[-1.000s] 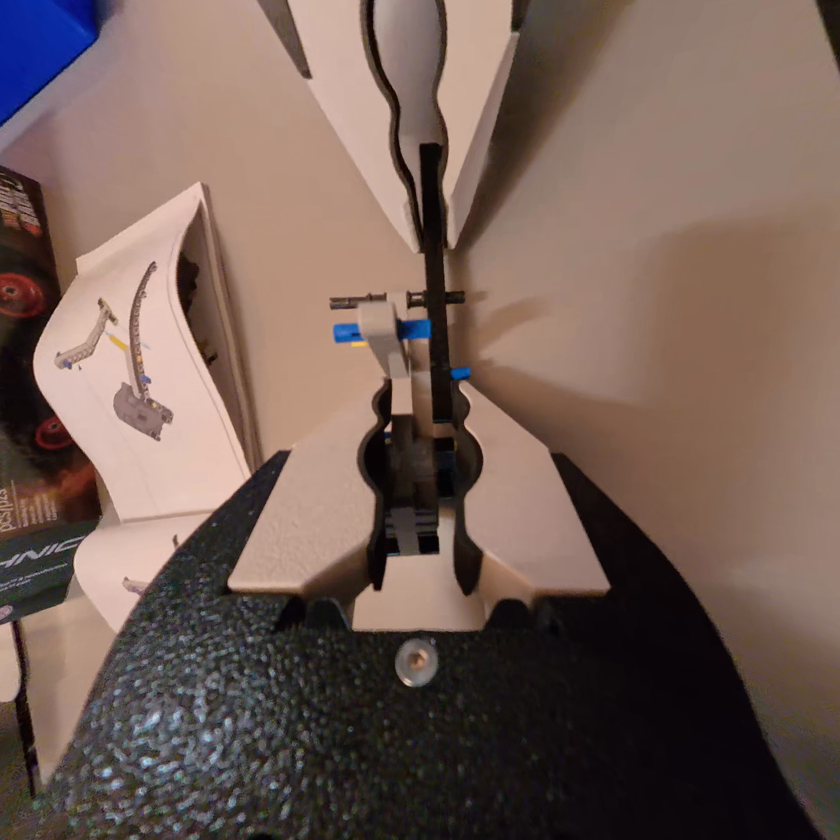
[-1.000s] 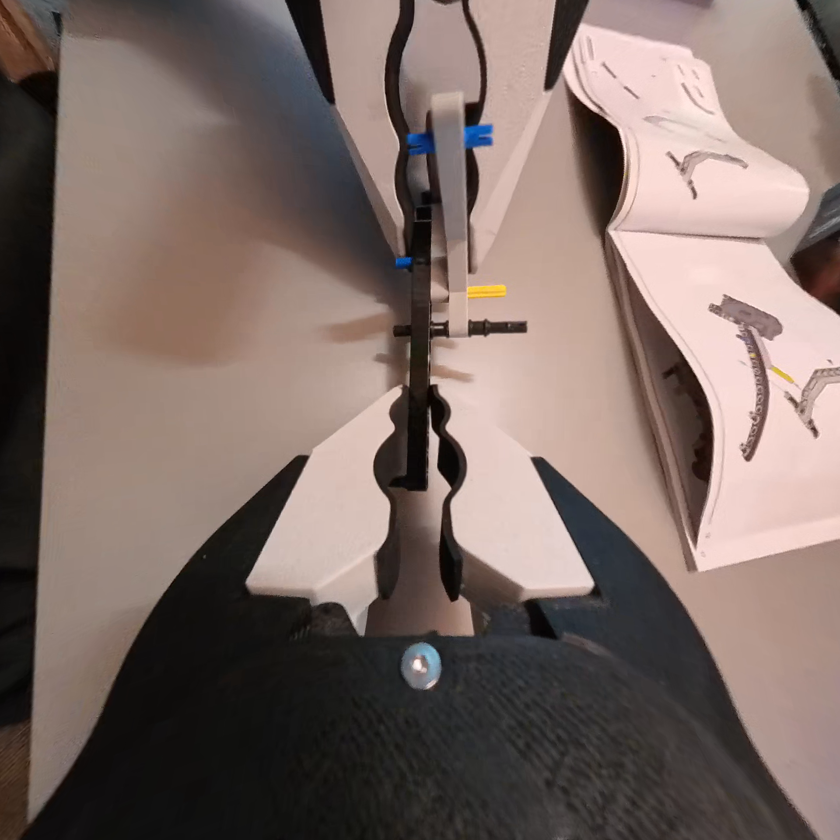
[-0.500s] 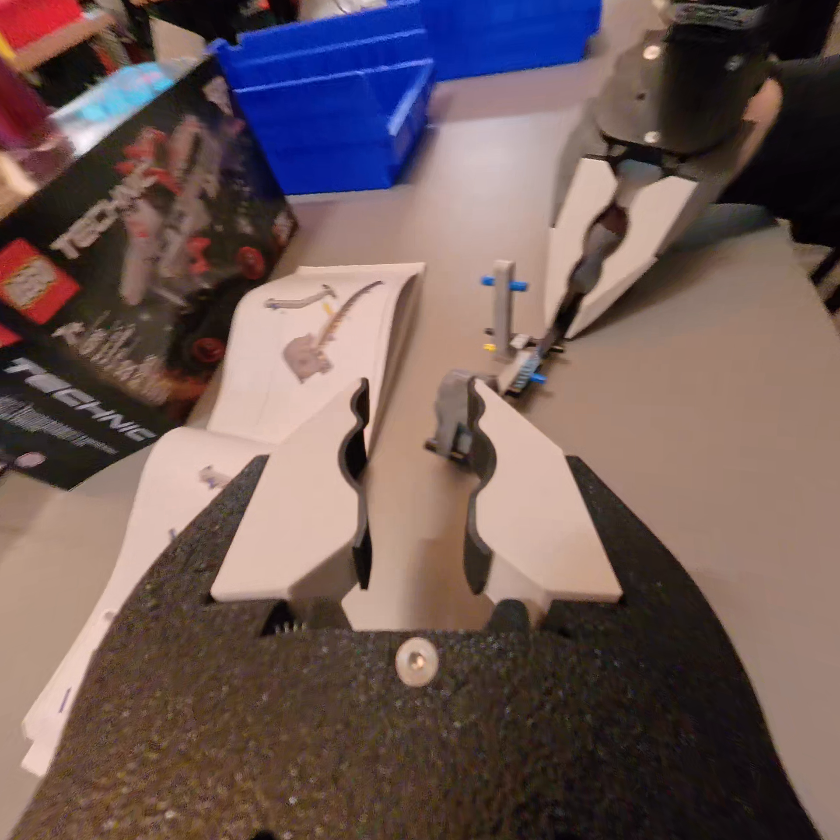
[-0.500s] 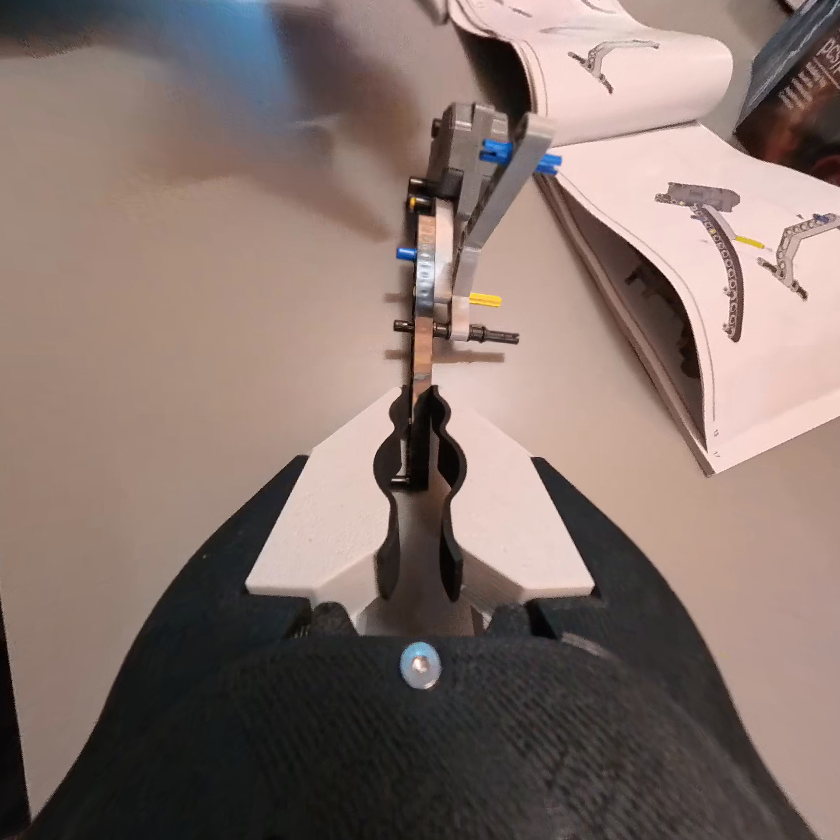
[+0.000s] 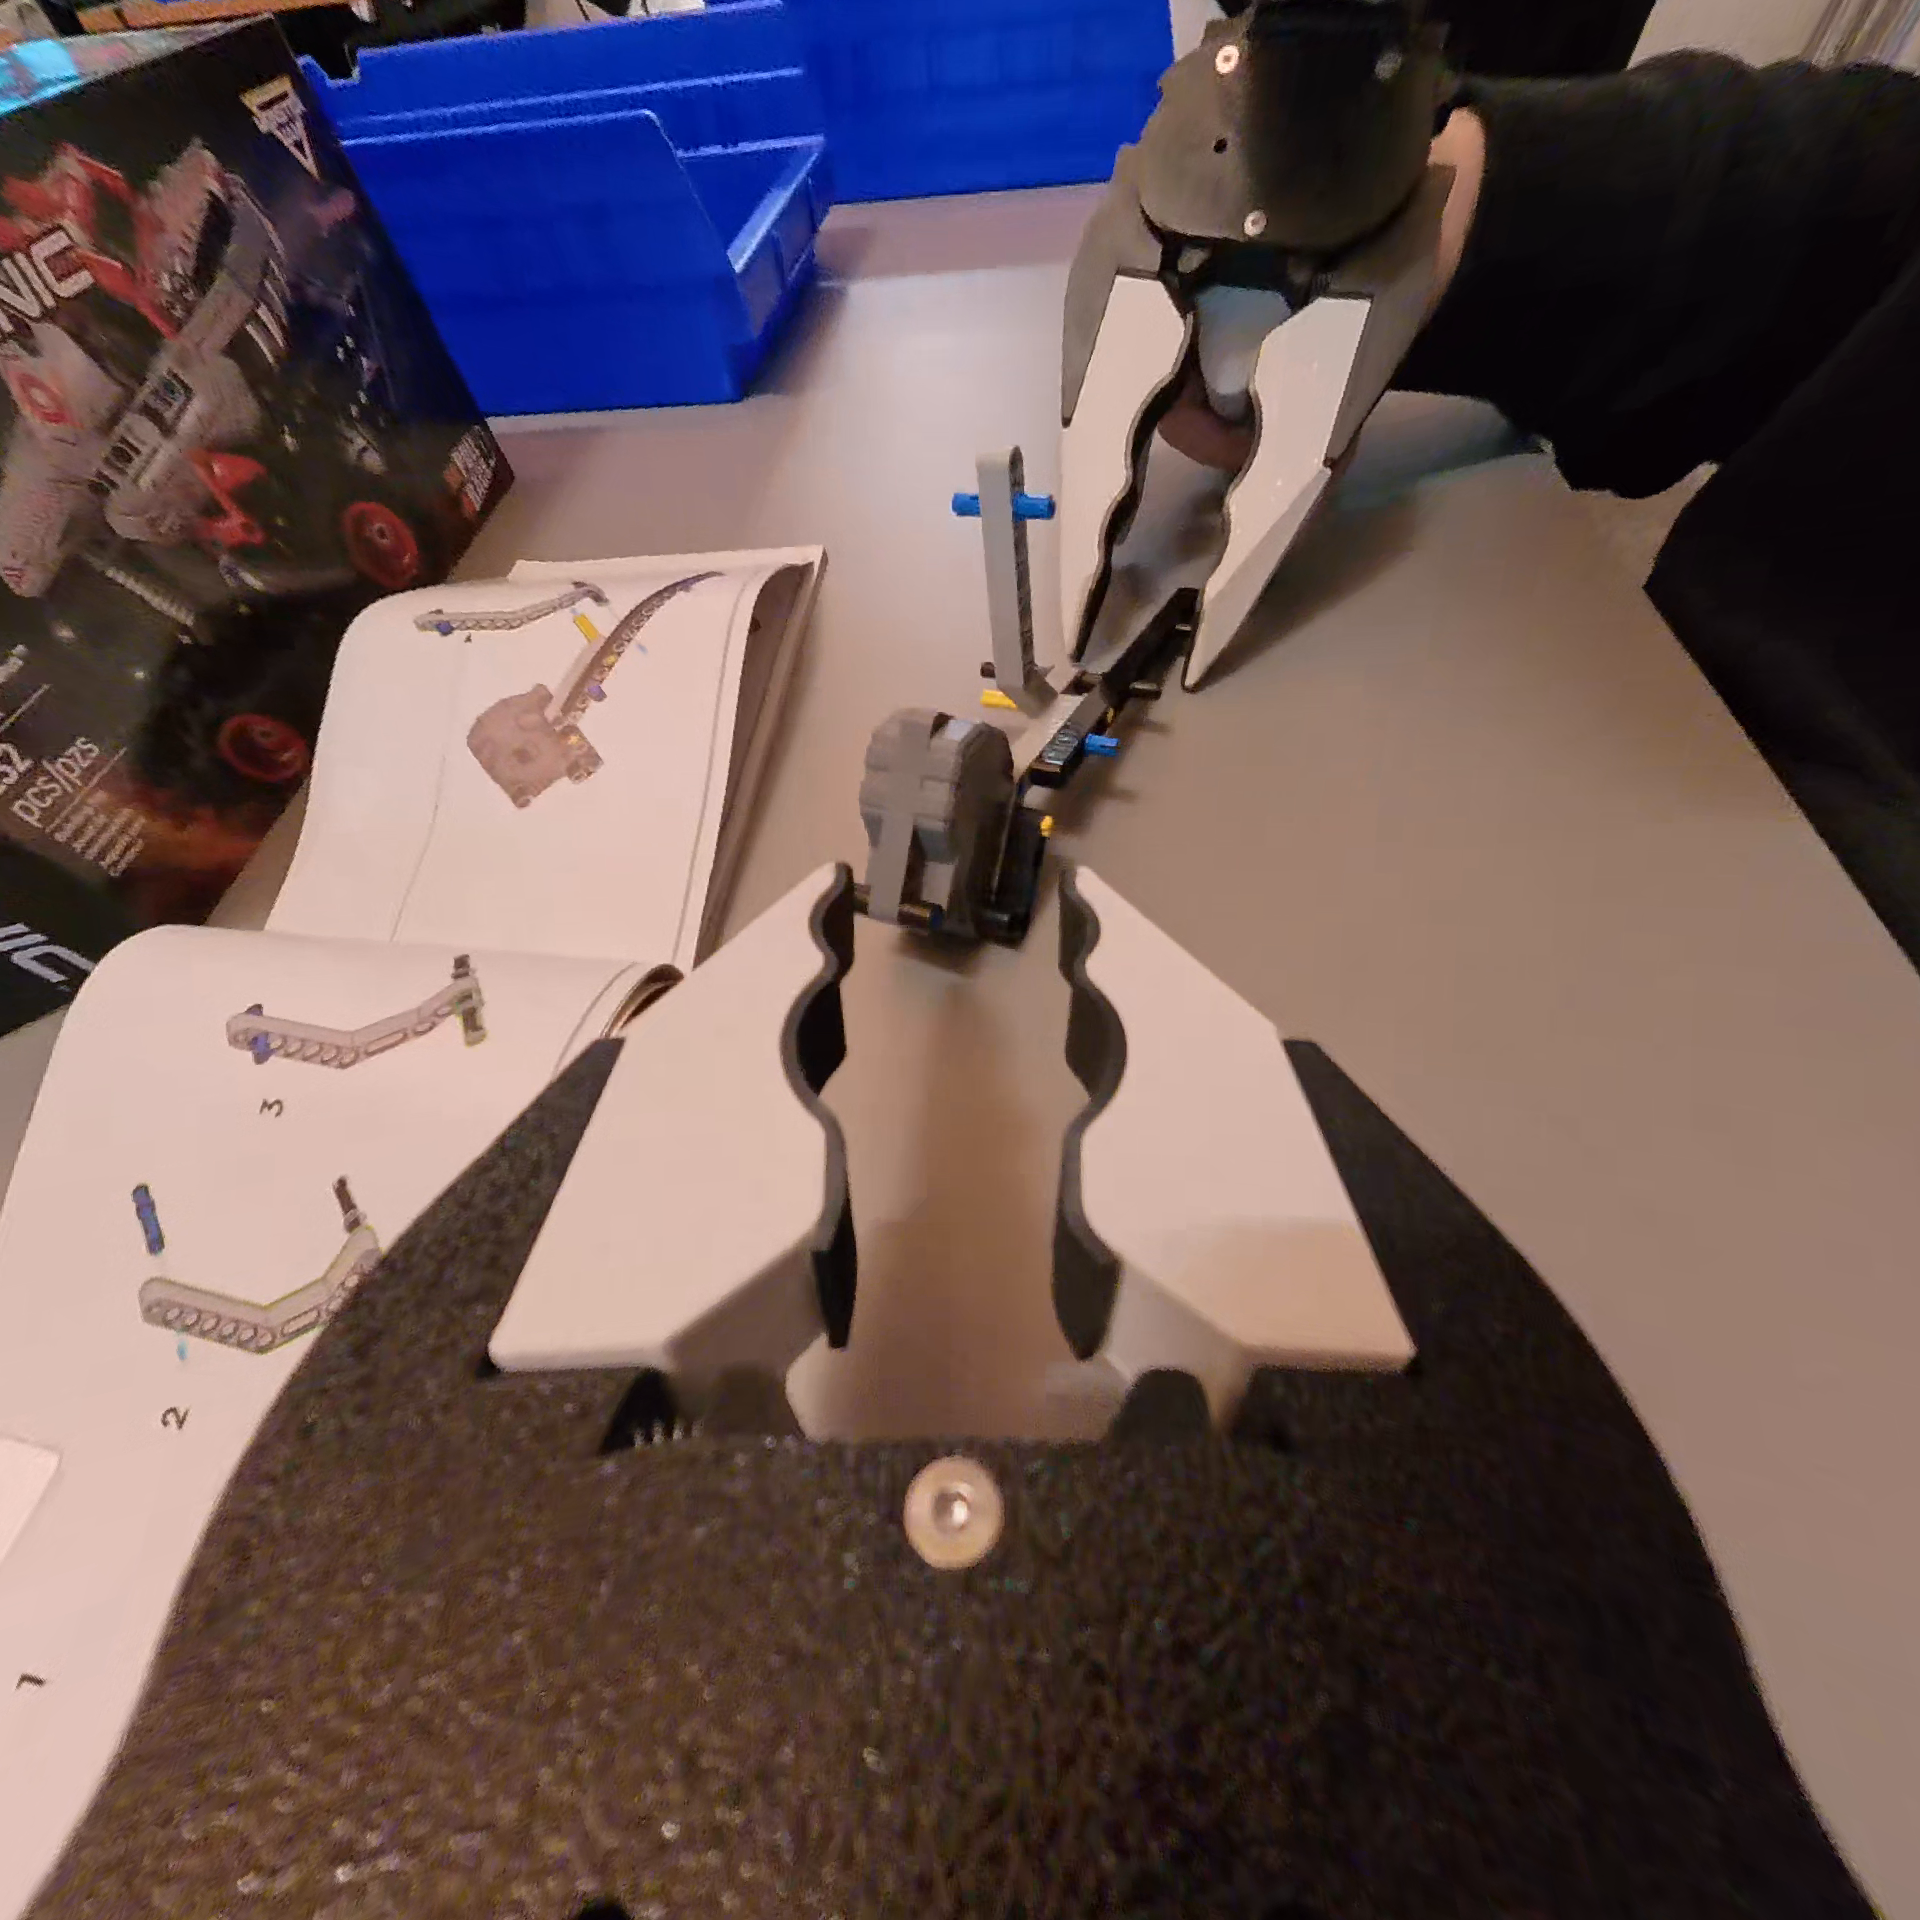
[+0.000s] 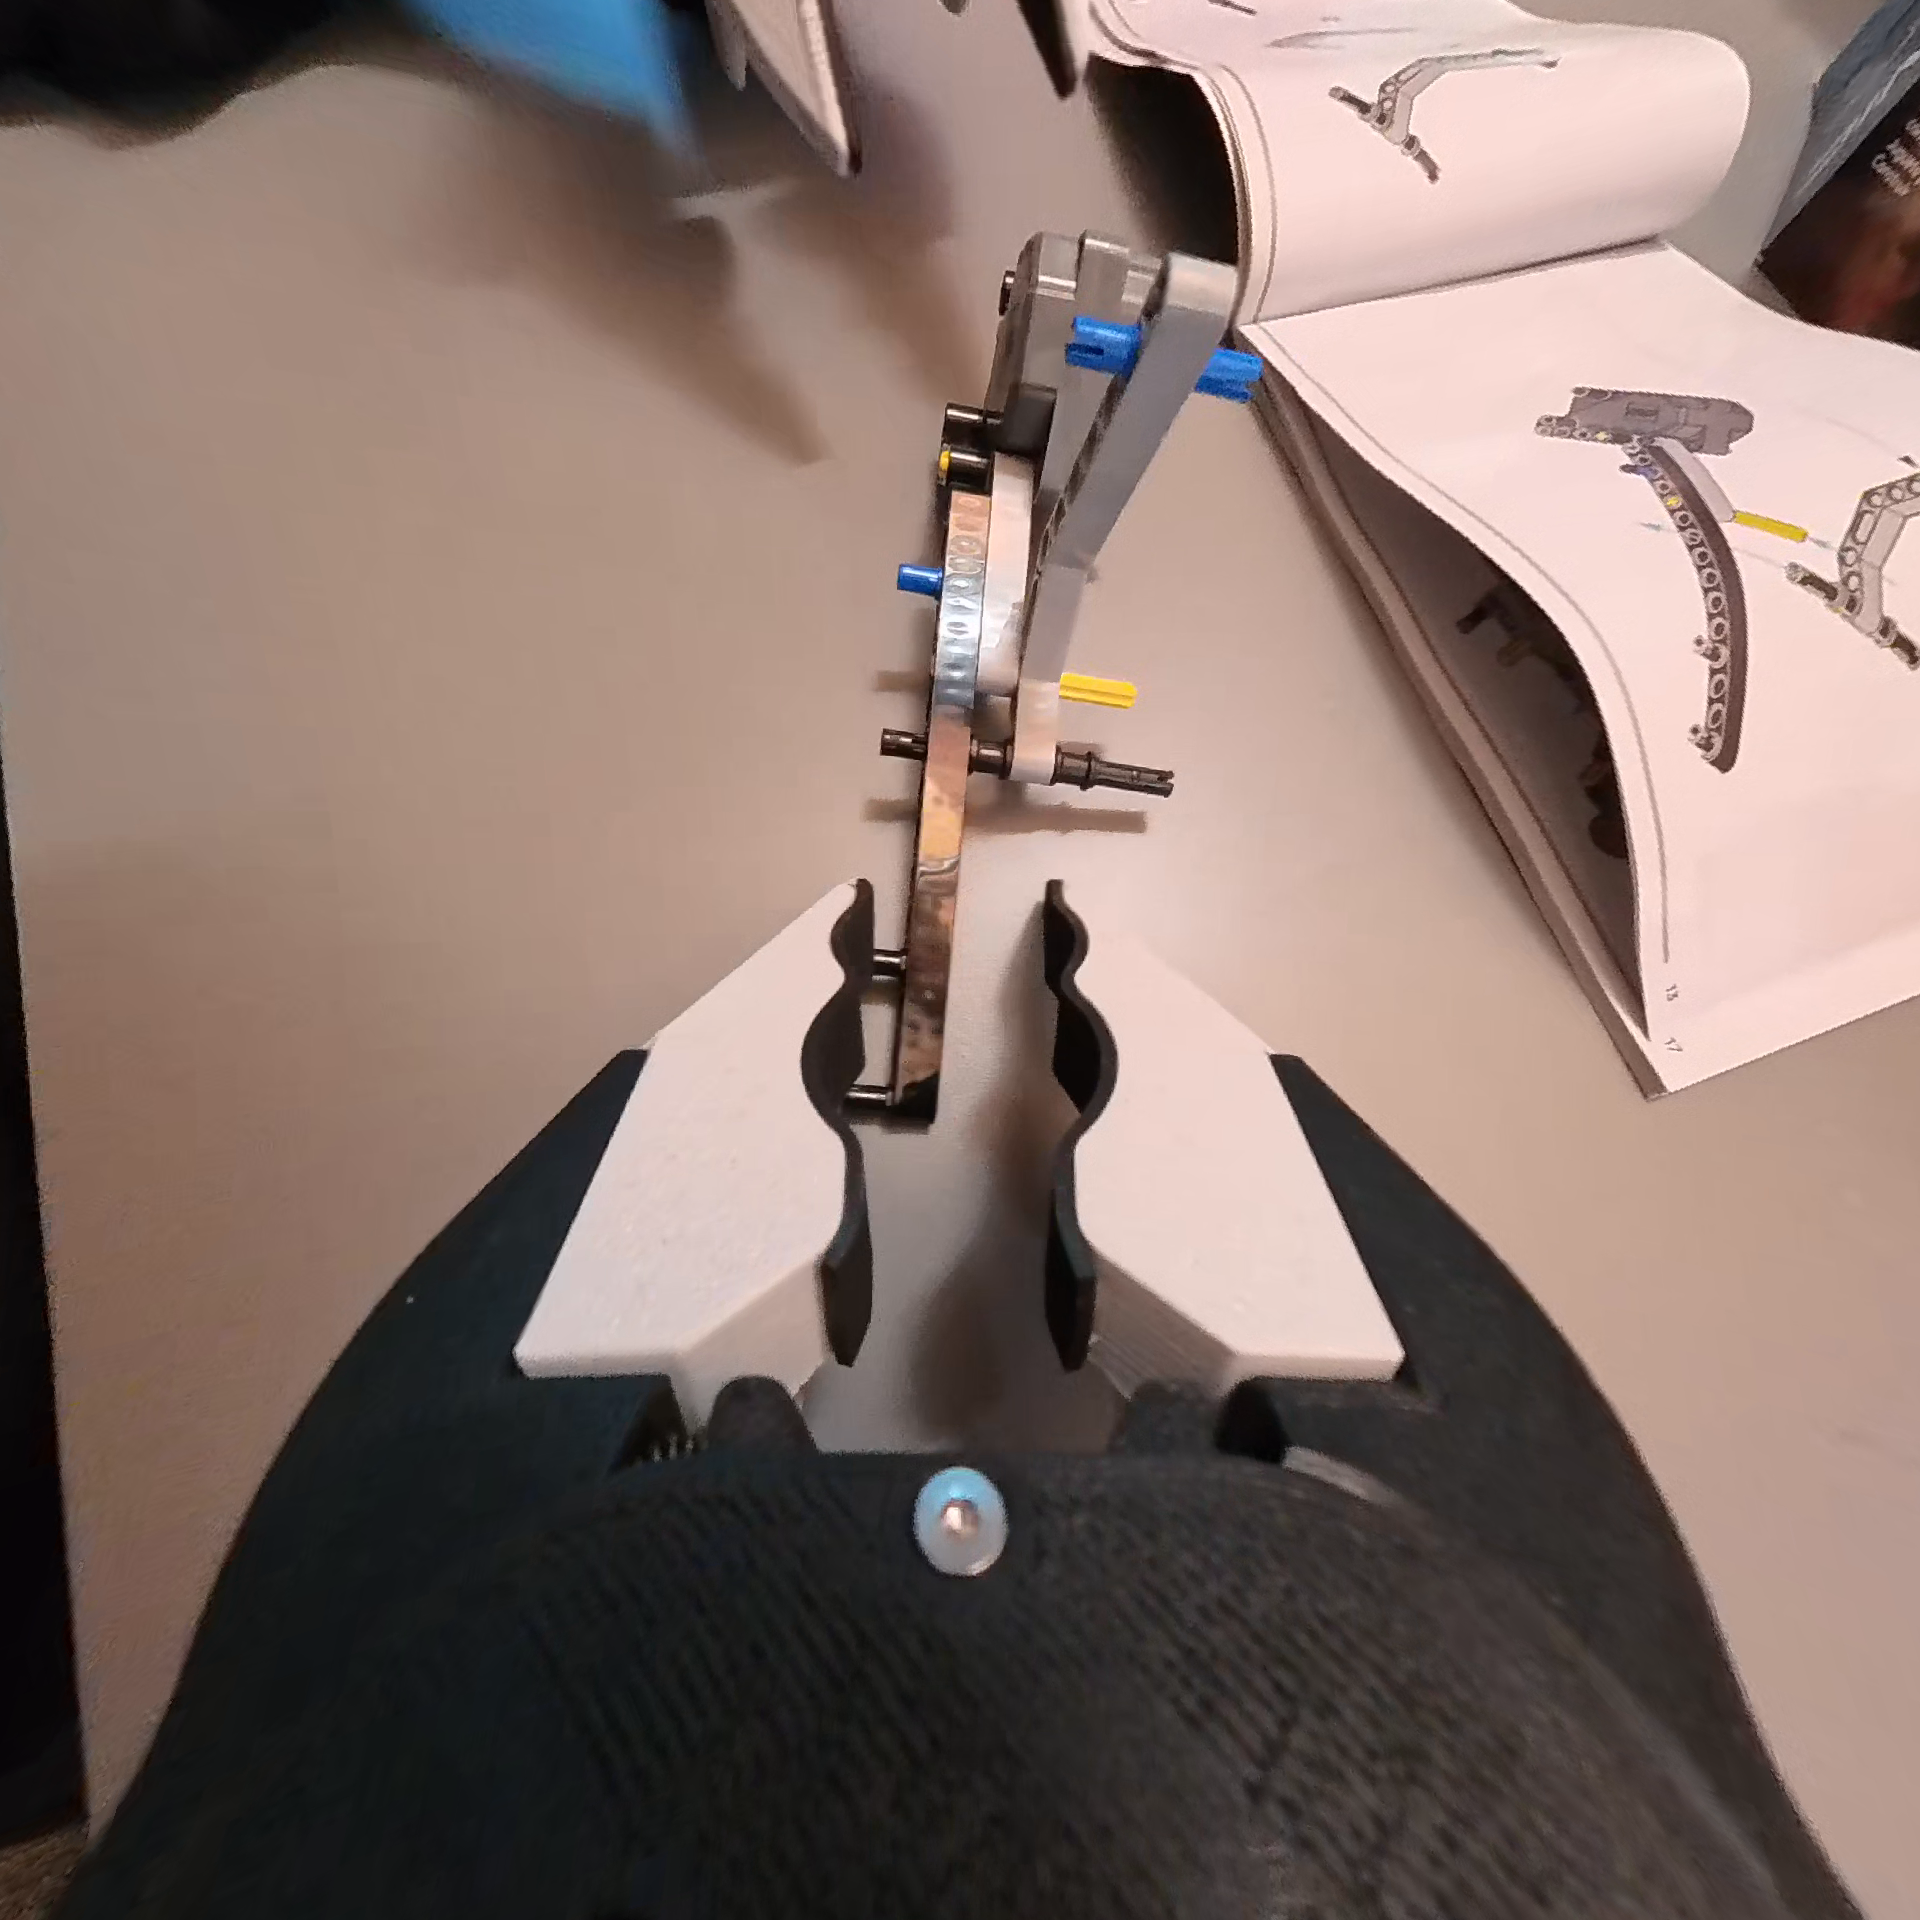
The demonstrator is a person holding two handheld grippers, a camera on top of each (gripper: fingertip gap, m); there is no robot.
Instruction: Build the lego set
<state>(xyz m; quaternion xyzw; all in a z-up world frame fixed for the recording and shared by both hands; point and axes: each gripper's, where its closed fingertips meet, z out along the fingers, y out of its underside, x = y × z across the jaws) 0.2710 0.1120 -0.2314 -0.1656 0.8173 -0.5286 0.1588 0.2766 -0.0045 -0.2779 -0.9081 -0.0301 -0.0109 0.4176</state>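
The lego assembly lies on the grey table between my two grippers. It has a dark grey block (image 5: 935, 810), a long black curved beam (image 6: 935, 935) and a light grey beam (image 5: 1010, 561) standing up, with blue, yellow and black pins. My left gripper (image 5: 956, 904) is open and empty, its tips just short of the grey block. My right gripper (image 6: 956, 904) is open, with the end of the black beam between its fingers, close to the left finger. It also shows in the left wrist view (image 5: 1138, 660), straddling the far end of the beam.
An open instruction booklet (image 5: 520, 727) lies left of the assembly and shows in the right wrist view (image 6: 1558, 623). The set's box (image 5: 156, 416) stands at far left, blue bins (image 5: 623, 208) at the back. A person's dark sleeve (image 5: 1714, 312) is behind the right gripper. Spacing between my two grippers at the tips: around 12 cm.
One second ago both grippers were shut on the assembly, held up. The left gripper let go and drew back. The right gripper has now opened and the assembly rests on the table.
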